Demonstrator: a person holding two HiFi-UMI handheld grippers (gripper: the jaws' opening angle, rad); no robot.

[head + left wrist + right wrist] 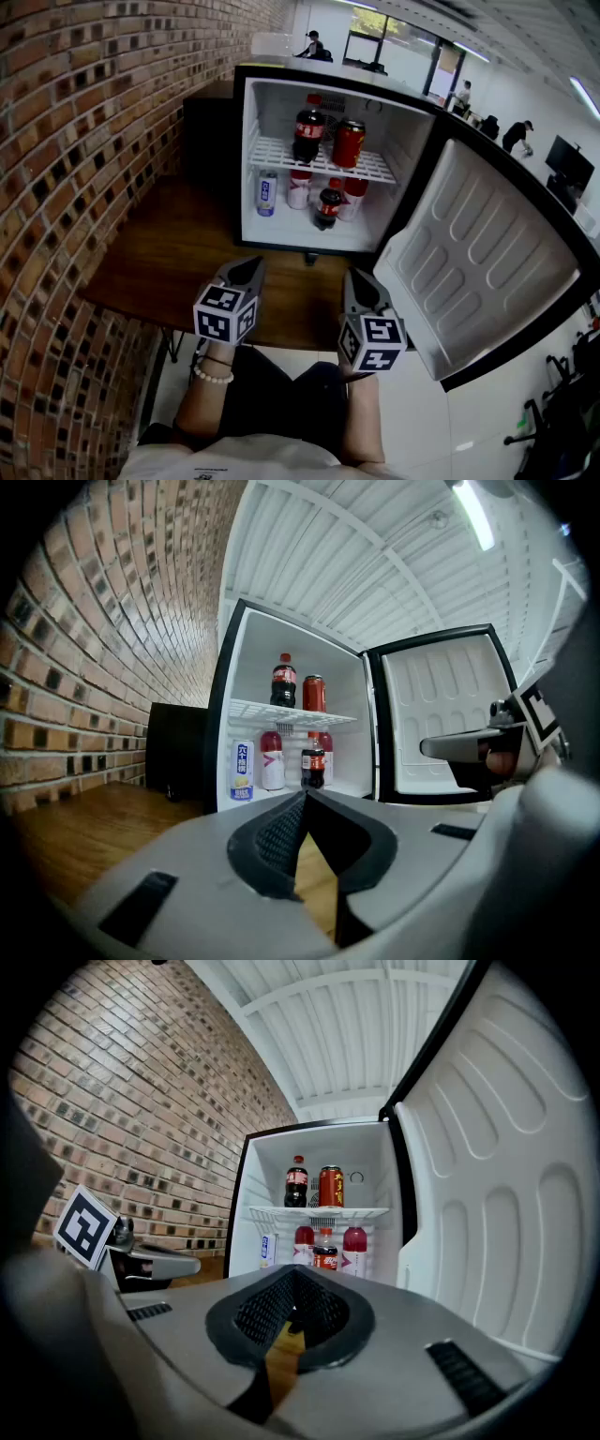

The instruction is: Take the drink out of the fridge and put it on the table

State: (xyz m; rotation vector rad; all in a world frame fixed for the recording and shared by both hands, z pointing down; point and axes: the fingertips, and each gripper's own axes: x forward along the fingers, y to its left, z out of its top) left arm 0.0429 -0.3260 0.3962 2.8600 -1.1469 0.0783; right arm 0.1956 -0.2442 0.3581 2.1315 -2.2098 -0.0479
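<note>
Inside the open fridge point(255, 141) stand six drinks; left gripper point(246, 270) and right gripper point(356, 277) are both closed, empty.
Two cola bottles point(308, 134), one red can point(349, 143), one white-blue can point(267, 193), two pink bottles point(300, 187); grippers above the wooden table point(169, 253), brick wall point(75, 141) left, office behind.

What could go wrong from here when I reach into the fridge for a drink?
The small cola bottle stands close before two pink bottles; a grab there may topple them. The left gripper and right gripper are both shut, so they would push a drink unless opened first. The open door beside the right gripper may get bumped.
</note>
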